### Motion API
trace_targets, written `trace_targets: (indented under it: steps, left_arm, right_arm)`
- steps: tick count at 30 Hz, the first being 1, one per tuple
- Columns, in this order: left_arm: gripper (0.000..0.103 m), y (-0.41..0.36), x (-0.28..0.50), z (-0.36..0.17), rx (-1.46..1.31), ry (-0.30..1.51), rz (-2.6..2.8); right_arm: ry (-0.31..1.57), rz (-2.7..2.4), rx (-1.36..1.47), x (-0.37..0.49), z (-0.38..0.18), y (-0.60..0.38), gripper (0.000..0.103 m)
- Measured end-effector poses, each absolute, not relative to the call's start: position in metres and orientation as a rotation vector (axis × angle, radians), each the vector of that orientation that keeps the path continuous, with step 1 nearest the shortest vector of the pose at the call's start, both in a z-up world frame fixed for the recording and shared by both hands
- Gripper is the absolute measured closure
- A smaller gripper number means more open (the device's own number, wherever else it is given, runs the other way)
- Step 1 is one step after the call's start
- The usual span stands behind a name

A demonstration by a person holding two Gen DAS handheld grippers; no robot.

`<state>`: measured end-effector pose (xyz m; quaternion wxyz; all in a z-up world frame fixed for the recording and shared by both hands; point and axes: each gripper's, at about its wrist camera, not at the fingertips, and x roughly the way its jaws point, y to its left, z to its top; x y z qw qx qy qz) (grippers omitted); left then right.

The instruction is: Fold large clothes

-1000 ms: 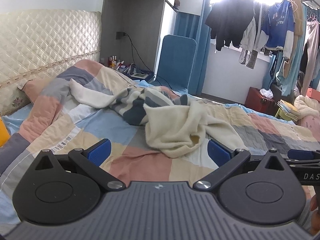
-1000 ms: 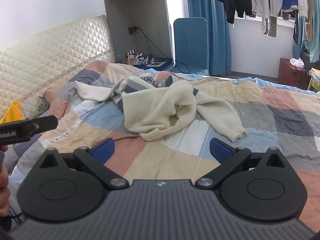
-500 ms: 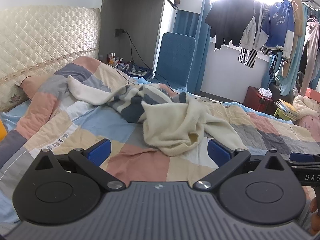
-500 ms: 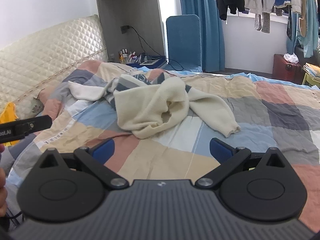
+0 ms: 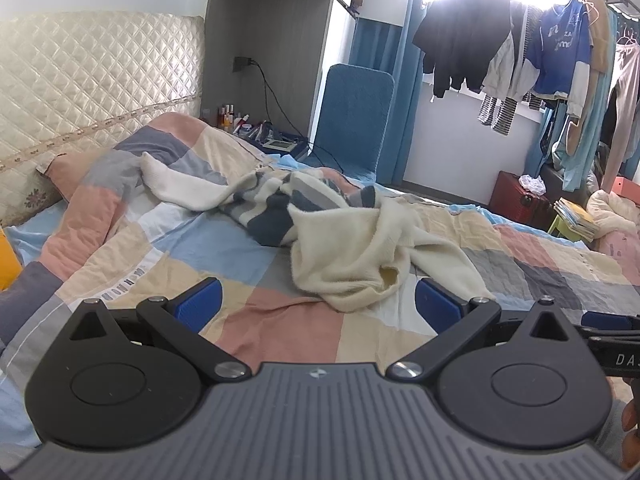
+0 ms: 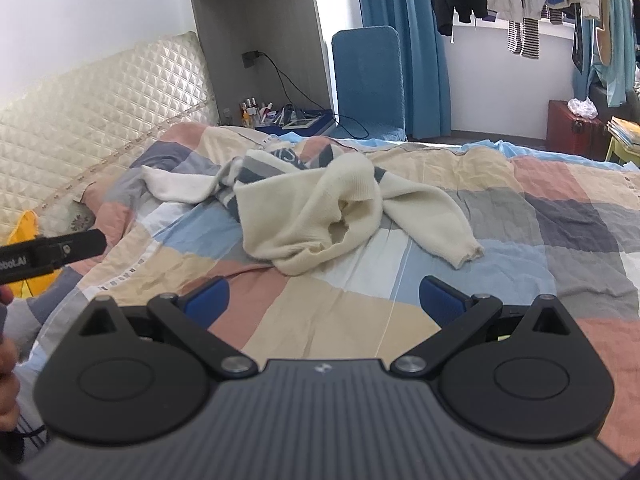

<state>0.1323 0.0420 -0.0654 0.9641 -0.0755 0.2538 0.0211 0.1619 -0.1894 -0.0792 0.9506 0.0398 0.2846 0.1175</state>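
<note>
**Grippers close in on crumpled sweater**

Both grippers have edged nearer the bed over the last second, the sweater looming larger. Left gripper [image 5: 318, 300] and right gripper [image 6: 324, 296] hover with jaws apart, holding nothing. A crumpled cream knitted sweater with grey-blue stripes [image 5: 352, 252] lies mid-bed on the pastel patchwork quilt [image 5: 256, 320], 1 sleeve [image 6: 436, 220] stretched rightward.

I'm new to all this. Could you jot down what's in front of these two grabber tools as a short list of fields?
garment: cream sweater with grey-blue stripes, crumpled in a heap
sleeve: one cream sleeve trails right, cuff lying on the quilt
surface: patchwork quilt on a bed
left gripper: open, empty, short of the sweater
right gripper: open, empty, short of the sweater
folding: not begun
background: blue chair, clothes hanging by the window
</note>
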Motion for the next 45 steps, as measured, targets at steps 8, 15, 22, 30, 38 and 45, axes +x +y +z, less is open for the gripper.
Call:
trace_targets:
  steps: [8,15,22,30,38,45]
  left_arm:
    - [0.0,0.057,0.144,-0.055,-0.17,0.525,0.009]
    - [0.0,0.079,0.178,-0.053,-0.182,0.56,0.021]
    - [0.0,0.1,0.243,-0.069,-0.278,0.56,0.013]
    - [0.0,0.124,0.36,-0.071,-0.36,0.538,0.011]
    - [0.0,0.142,0.496,-0.122,-0.411,0.559,-0.031]
    - [0.001,0.169,0.578,-0.179,-0.527,0.585,-0.045]
  right_arm:
    - [0.584,0.225,0.076,0.166,-0.07,-0.179,0.0]
    - [0.569,0.195,0.102,0.188,-0.069,-0.171,0.0]
    - [0.481,0.19,0.164,0.248,-0.059,-0.165,0.0]
    - [0.506,0.208,0.234,0.342,-0.052,-0.142,0.0]
    - [0.579,0.189,0.296,0.463,-0.108,-0.123,0.005]
    - [0.644,0.214,0.291,0.546,-0.165,-0.109,0.027]
